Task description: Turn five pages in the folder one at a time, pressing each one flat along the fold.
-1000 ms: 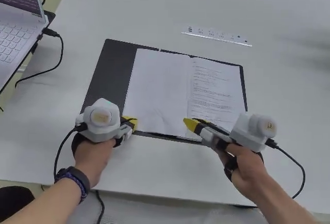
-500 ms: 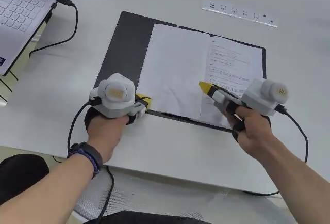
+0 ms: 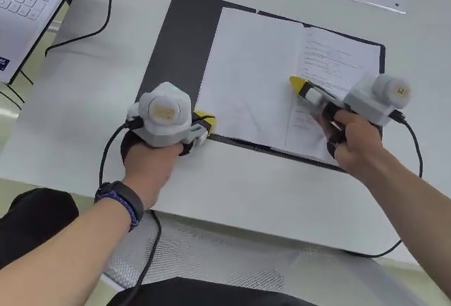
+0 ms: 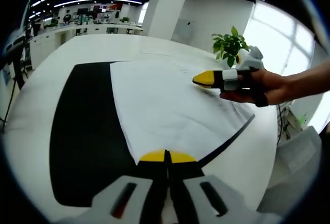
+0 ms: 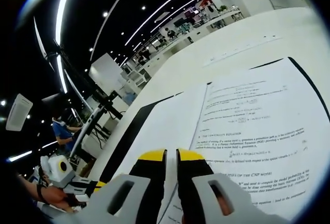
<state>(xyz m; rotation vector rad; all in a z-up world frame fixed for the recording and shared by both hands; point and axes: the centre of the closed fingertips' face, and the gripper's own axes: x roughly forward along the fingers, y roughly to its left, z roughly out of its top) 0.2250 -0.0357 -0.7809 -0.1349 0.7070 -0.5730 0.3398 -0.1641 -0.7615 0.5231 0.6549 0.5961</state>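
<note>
One folder [image 3: 169, 45] open; left gripper [image 4: 166, 156] jaws closed; right gripper [image 5: 171, 154] jaws nearly closed, empty.

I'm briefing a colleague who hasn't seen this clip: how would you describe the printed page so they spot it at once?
On the white workbench lies an open black folder. The printed paper page is its right sheet, beside the yellow tips of the right gripper. Unlike the blank white sheet left of the fold, it carries black text.
</note>
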